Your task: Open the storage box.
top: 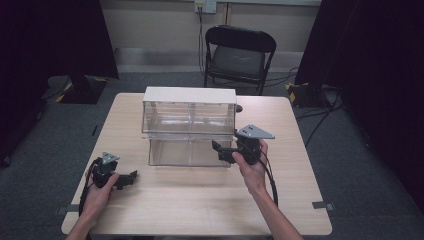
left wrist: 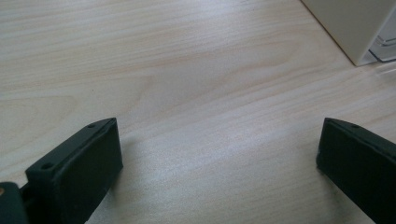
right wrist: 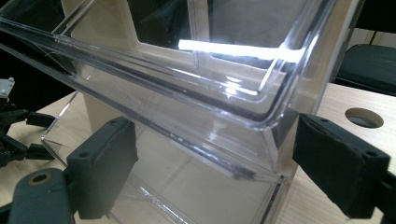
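A clear plastic two-tier bin organizer (top: 189,130) with a white top stands at the middle of the wooden table (top: 200,205). My right gripper (top: 216,149) is held at its front right side, jaws open. In the right gripper view the right gripper (right wrist: 222,168) has the front corner of the upper clear bin (right wrist: 210,84) between its wide-apart jaws, with the lower bin (right wrist: 187,191) beneath. My left gripper (top: 131,177) rests low over the table at the front left, open and holding nothing. The left gripper (left wrist: 217,158) looks along bare wood toward the organizer's white corner (left wrist: 355,23).
A black folding chair (top: 239,55) stands beyond the table's far edge. A round cable hole (right wrist: 364,117) is in the tabletop to the right of the organizer. Dark curtains hang at both sides. Bare wood spreads along the table's front.
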### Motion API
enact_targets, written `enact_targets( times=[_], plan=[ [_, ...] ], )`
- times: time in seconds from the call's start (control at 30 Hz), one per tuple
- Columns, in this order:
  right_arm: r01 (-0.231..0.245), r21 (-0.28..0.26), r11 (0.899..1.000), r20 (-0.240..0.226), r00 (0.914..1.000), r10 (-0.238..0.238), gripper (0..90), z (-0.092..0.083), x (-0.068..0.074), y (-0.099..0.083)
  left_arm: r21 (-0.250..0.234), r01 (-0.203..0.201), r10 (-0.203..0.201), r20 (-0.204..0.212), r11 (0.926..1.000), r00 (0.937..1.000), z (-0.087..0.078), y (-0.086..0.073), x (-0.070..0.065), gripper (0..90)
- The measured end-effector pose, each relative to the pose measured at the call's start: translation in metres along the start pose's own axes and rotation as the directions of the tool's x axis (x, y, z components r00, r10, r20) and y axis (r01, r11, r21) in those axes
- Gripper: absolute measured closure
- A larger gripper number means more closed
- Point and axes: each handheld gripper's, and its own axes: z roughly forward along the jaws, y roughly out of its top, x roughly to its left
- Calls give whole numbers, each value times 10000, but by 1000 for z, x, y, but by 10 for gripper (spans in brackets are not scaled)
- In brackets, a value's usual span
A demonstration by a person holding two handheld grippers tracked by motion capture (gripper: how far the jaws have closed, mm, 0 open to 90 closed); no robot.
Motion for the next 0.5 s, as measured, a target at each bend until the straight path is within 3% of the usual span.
enact_targets(
  times=[0.5],
  plan=[
    [-80,7,10000,-47,10000,80,127,0,0,0,2,-2,2,-1,10000,10000,0,0,0,0]
  ],
)
